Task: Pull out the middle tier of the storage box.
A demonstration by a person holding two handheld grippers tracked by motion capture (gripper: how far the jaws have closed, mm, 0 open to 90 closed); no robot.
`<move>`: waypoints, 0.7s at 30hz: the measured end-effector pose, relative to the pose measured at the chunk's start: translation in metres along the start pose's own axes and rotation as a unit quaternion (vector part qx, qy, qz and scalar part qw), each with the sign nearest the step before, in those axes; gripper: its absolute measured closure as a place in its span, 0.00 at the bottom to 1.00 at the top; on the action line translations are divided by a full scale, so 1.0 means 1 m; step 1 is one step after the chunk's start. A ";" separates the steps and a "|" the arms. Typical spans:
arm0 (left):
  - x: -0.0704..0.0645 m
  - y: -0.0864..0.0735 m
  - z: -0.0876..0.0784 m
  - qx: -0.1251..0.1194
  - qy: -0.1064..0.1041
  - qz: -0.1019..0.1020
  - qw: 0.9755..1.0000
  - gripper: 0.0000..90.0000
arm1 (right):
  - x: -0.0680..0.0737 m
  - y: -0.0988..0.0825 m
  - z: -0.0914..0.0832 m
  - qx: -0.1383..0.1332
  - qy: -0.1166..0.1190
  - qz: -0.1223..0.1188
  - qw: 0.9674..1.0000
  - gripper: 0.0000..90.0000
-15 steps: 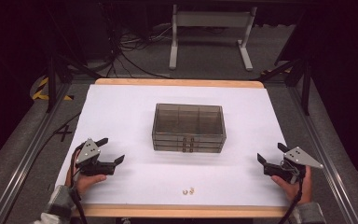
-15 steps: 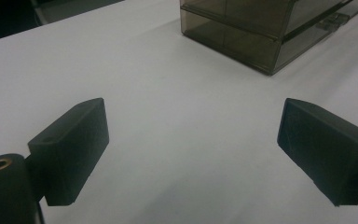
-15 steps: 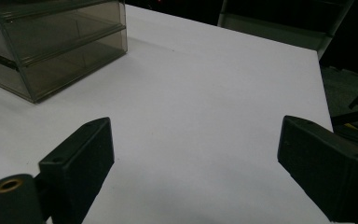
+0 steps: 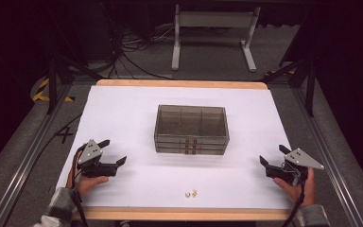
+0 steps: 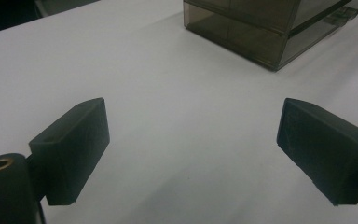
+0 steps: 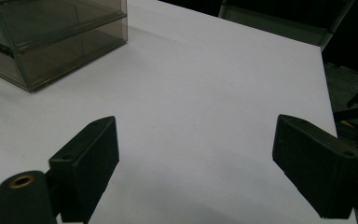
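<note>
I hold my left gripper (image 4: 109,160) low over the near left of the white table (image 4: 123,109), jaws wide apart with nothing between them, and my right gripper (image 4: 269,163) the same way at the near right, its jaws spread on bare sheet. Between them, toward the middle of the table and well apart from both, stands the box (image 4: 191,128), a smoky clear-plastic organizer with drawers stacked under a divided top tier; in the left gripper view its corner (image 5: 270,32) rises at upper right, and in the right gripper view it (image 6: 56,37) sits at upper left. Two small pale beads (image 4: 191,193) lie side by side near the front edge, between my hands, nearer to me than the box. I judge the box light, rigid and slick, its thin walls liable to crack or skate across the sheet if pinched hard, so I would steady it with one gripper on a side wall and draw a drawer by the small pulls (image 4: 190,146) on its front. The beads look tiny, hard and apt to roll; I would take each across its middle with the jaw tips, coming straight down with a gentle close.
</note>
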State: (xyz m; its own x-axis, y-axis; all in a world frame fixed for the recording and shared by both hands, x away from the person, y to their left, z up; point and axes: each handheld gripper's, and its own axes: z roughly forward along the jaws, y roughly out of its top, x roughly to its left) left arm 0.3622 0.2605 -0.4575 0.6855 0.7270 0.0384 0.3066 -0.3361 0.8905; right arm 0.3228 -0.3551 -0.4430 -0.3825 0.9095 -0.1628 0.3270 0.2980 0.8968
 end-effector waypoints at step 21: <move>-0.002 0.002 0.003 0.023 0.016 0.007 1.000 0.13 | 0.015 0.001 0.003 0.017 -0.025 -0.072 0.997 0.42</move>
State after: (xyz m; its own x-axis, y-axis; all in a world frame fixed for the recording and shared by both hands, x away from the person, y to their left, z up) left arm 0.3636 0.2567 -0.4569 0.6684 0.7409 0.0662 0.3276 -0.3731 0.8680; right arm 0.3202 -0.3398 -0.4457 -0.3835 0.8701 -0.3095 0.3008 0.4346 0.8489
